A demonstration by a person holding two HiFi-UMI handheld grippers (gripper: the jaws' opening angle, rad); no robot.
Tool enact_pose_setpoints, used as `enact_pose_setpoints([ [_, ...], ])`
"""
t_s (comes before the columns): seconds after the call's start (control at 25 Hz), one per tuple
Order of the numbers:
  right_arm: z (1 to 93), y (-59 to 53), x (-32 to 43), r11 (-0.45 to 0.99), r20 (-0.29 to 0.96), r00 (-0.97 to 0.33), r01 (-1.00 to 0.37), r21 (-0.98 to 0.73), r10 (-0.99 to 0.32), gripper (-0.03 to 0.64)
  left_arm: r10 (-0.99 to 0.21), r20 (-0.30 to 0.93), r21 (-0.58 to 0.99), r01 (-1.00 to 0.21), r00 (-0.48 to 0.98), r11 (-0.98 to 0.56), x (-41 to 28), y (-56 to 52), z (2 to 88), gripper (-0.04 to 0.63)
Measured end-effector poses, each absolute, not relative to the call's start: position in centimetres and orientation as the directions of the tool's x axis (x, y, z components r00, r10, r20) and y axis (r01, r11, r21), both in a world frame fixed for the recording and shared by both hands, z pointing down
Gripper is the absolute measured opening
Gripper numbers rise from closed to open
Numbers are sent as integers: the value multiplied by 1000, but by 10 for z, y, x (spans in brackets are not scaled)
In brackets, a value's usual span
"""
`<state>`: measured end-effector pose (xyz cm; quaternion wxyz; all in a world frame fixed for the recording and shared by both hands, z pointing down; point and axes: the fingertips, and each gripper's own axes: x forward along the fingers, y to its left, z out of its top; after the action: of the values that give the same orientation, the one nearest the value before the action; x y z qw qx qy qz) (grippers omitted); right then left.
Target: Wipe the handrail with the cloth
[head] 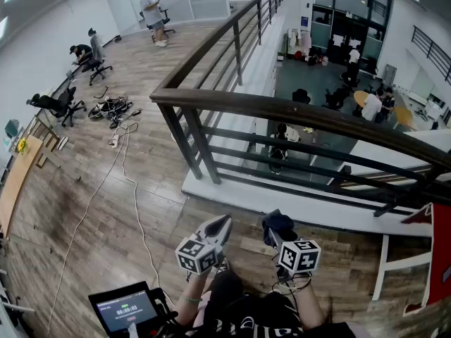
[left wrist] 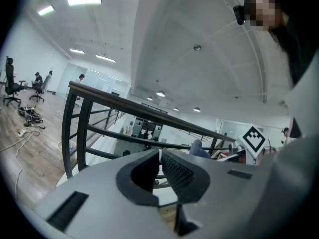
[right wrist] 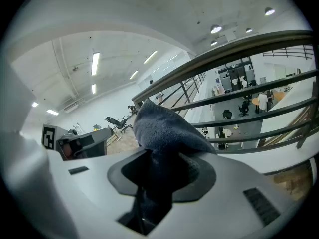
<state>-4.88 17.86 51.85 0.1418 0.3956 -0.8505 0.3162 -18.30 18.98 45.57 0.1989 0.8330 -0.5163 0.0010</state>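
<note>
A dark wooden handrail point(head: 296, 111) tops a black metal railing that runs across the head view and turns away at its left corner. My right gripper point(head: 276, 224) is shut on a dark blue cloth point(head: 277, 222), held low in front of the person and well short of the rail. In the right gripper view the cloth point(right wrist: 162, 131) bulges out of the jaws, and the handrail point(right wrist: 239, 49) crosses above it. My left gripper point(head: 218, 227) sits beside it with jaws shut and nothing between them; in its own view the handrail point(left wrist: 129, 101) slants across beyond the left gripper point(left wrist: 160, 153).
Wooden floor with white cables point(head: 120, 174) trailing left. Office chairs point(head: 60, 104) and seated people stand at the far left. Behind the railing is a drop to a lower floor point(head: 317, 83) with people. A tablet screen point(head: 127, 308) is at the bottom left.
</note>
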Motion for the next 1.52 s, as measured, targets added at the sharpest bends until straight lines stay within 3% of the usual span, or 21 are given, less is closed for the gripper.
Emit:
enact_pose_setpoints([
  [0.52,491,119,-213,456,496,-628,-778,-433,-599,104,-812,167,336,-807,559,-485,-329,135,438,3],
  [0.76,474,79,-277,510,489,-641,-767,-389,-592,104,-822,153,346,-809,548,-475,-382,119,449,2],
  [1.52,339,-146,-404,707,395,-676,-702,-88,-622,104,-896,183,358,-876,405,-323,-450,32,448,2],
])
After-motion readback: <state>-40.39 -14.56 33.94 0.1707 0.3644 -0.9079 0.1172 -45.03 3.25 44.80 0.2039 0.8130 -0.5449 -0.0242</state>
